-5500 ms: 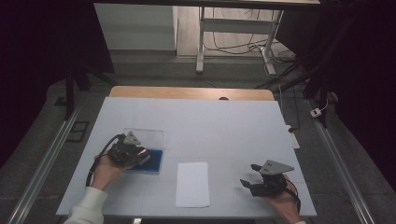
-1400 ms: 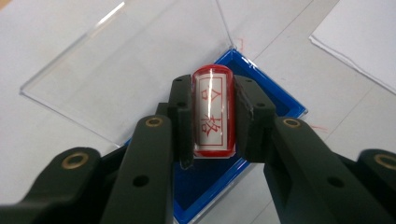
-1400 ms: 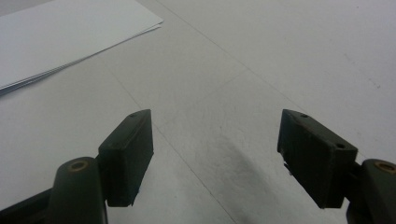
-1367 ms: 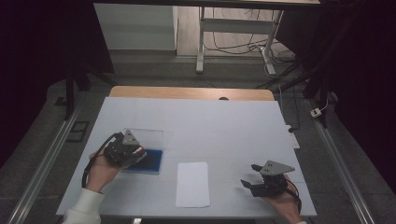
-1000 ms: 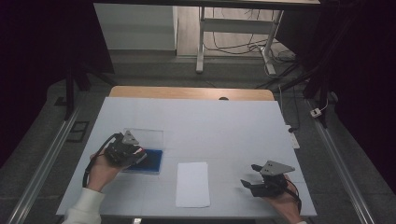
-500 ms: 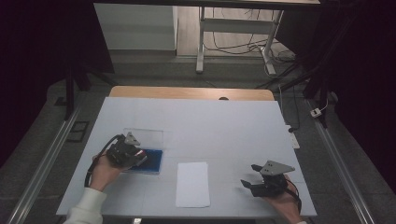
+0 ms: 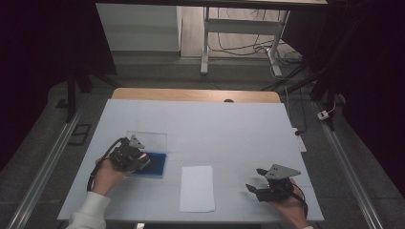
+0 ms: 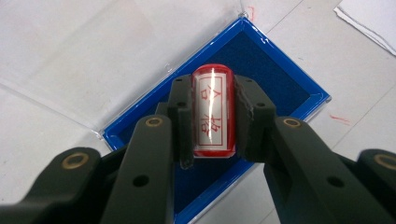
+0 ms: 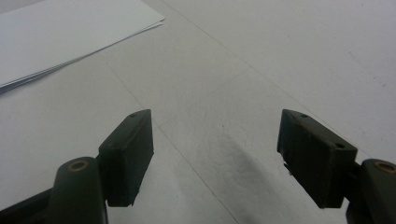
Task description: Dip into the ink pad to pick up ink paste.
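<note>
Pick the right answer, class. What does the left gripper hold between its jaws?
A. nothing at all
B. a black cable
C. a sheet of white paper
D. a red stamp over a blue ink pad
D: in the left gripper view the left gripper is shut on the red stamp, right over the blue ink pad.

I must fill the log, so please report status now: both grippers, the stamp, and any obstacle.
Left gripper shut on red stamp, over blue ink pad. Right gripper open, nothing between jaws, near paper sheet. Nothing in the way.

Left gripper over blue ink pad; paper beside.
</note>
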The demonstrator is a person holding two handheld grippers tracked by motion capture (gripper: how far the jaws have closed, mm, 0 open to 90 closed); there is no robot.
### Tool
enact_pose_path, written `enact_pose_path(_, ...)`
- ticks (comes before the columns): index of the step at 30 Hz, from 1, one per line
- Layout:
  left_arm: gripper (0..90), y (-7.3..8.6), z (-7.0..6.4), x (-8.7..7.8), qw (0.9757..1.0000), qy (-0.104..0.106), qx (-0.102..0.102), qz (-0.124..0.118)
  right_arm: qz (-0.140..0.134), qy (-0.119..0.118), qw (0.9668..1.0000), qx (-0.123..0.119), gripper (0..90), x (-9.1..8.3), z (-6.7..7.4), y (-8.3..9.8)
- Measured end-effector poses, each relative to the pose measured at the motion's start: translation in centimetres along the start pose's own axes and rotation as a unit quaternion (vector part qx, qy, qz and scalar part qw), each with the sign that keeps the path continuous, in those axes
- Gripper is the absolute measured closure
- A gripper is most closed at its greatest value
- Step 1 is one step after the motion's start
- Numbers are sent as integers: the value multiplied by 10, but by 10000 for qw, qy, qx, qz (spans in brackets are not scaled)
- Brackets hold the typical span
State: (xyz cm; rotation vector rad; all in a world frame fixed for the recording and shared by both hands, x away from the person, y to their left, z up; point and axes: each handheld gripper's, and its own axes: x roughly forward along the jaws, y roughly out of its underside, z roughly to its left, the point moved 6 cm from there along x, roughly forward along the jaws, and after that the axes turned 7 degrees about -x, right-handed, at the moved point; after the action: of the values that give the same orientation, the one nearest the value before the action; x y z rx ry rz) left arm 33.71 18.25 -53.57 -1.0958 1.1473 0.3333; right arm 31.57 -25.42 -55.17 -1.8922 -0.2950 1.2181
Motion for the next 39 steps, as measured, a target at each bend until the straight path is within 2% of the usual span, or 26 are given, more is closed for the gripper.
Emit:
enact_pose_path(6, 704, 1, 0, 4, 10000, -9, -71, 61, 12, 19, 10000, -8, 270, 0, 0, 0)
enact_pose_path(16, 706, 0, -4, 5, 9997, -203, 51, 127, 5, 23, 10000, -38, 270, 0, 2, -1)
enact_pose_path(20, 706, 1, -4, 5, 9998, -187, 20, 89, 12, 17, 10000, -53, 270, 1, 1, -1)
enact_pose_path(24, 706, 1, -5, 6, 9996, -258, 73, 104, 14, 45, 10000, -64, 270, 0, 2, -2)
enact_pose_path(39, 705, 1, -7, 6, 9994, -315, 132, 89, -3, 18, 10000, -67, 269, 0, 2, -3)
